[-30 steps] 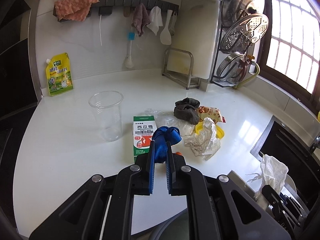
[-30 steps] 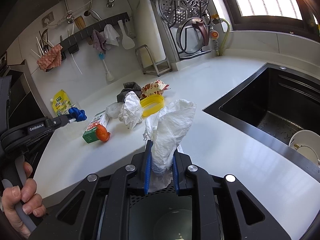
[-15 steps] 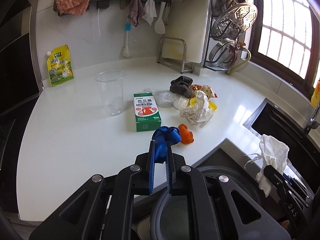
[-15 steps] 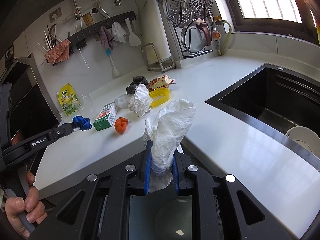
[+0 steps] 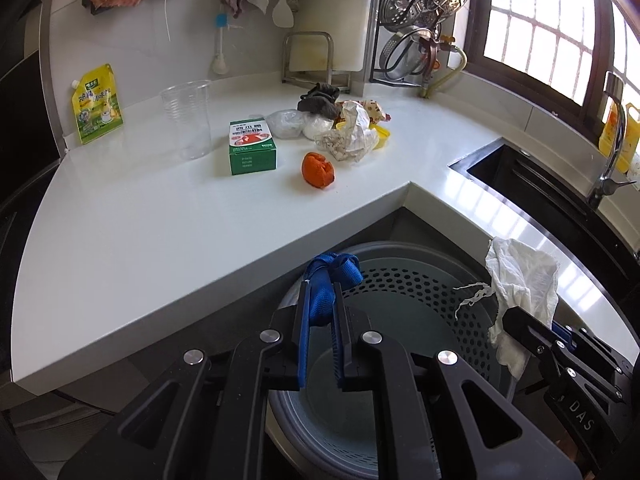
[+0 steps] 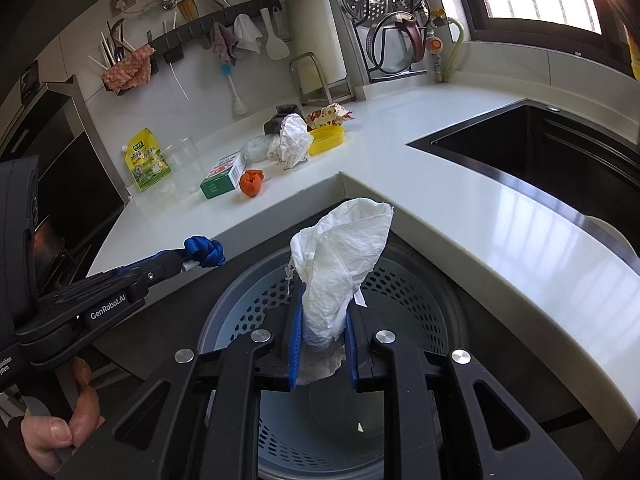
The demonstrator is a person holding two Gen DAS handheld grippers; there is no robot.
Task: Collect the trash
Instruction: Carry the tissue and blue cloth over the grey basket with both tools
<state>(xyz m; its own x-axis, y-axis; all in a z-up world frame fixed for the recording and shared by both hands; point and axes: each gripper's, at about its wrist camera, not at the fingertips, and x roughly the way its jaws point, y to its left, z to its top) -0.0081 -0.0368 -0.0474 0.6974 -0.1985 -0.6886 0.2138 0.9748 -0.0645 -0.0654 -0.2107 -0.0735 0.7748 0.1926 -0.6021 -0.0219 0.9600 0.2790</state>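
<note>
My left gripper [image 5: 320,300] is shut on a crumpled blue scrap [image 5: 334,276] and holds it over the near rim of a grey perforated bin [image 5: 420,292]. My right gripper [image 6: 322,312] is shut on a crumpled white tissue [image 6: 340,248] above the same bin [image 6: 404,280]. The tissue also shows in the left wrist view [image 5: 524,280]; the blue scrap also shows in the right wrist view [image 6: 204,251]. On the white counter lie a green box [image 5: 252,146], an orange scrap [image 5: 317,170], crumpled paper [image 5: 352,136], a clear plastic cup [image 5: 187,118] and a yellow pouch [image 5: 96,104].
The bin stands on the floor in the counter's inner corner [image 5: 408,192]. A black sink [image 6: 540,148] with a tap [image 5: 610,148] is on the right. A dish rack [image 5: 416,40] and hanging utensils [image 6: 224,40] line the back wall.
Both grippers have pulled back from the counter and lowered over the bin, still gripping their pieces. The orange scrap and green box stay on the counter.
</note>
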